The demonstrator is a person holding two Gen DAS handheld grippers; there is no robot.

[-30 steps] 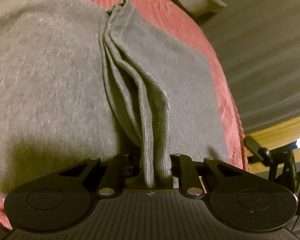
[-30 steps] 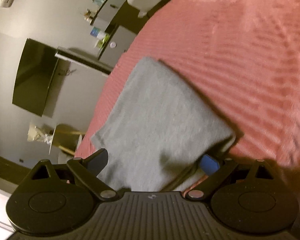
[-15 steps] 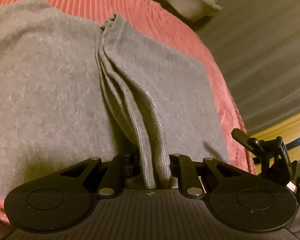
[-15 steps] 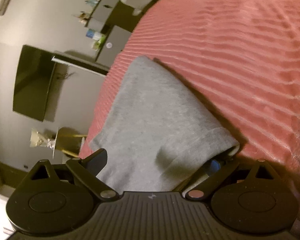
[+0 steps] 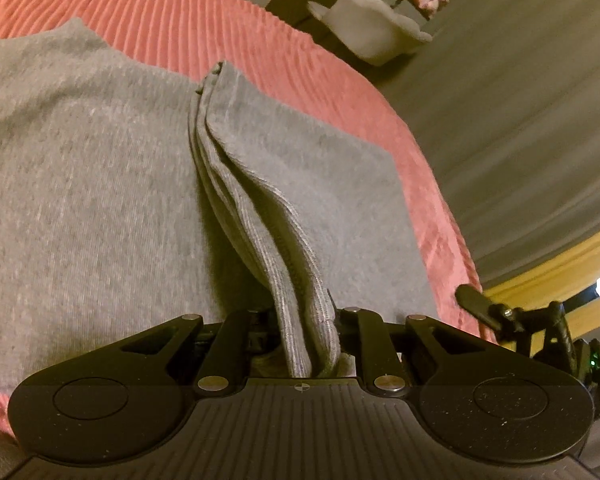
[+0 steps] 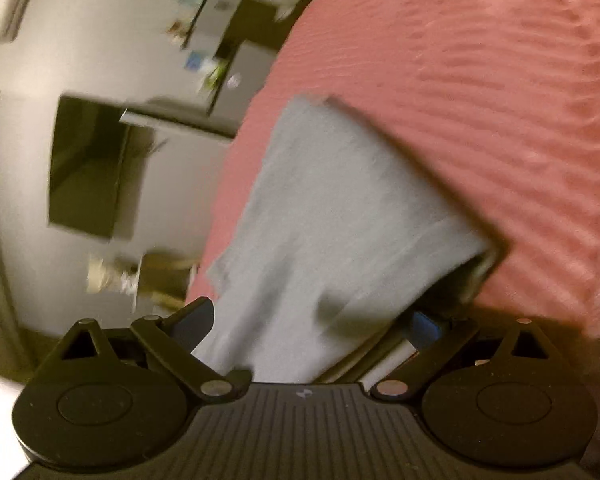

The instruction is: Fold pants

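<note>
Grey knit pants (image 5: 80, 208) lie partly folded on a pink ribbed bedspread (image 5: 188, 28). My left gripper (image 5: 306, 344) is shut on several stacked ribbed hem layers of the pants, lifting them into a ridge. The other gripper shows at the right edge of the left wrist view (image 5: 540, 320). In the right wrist view the pants (image 6: 332, 216) run between the wide-apart fingers of my right gripper (image 6: 312, 324). Its blue pads (image 6: 424, 326) stand on either side of the cloth edge, open.
The bedspread (image 6: 480, 80) fills the right of the right wrist view. A white chair (image 5: 372, 32), a dresser and a dark TV (image 6: 88, 168) on a grey wall stand beyond the bed's edge. Grey floor lies to the right.
The left gripper has drawn back a little with the hem, showing more bedspread beyond the pants. The right wrist view has shifted and blurred; its fingers stay apart around the cloth edge.
</note>
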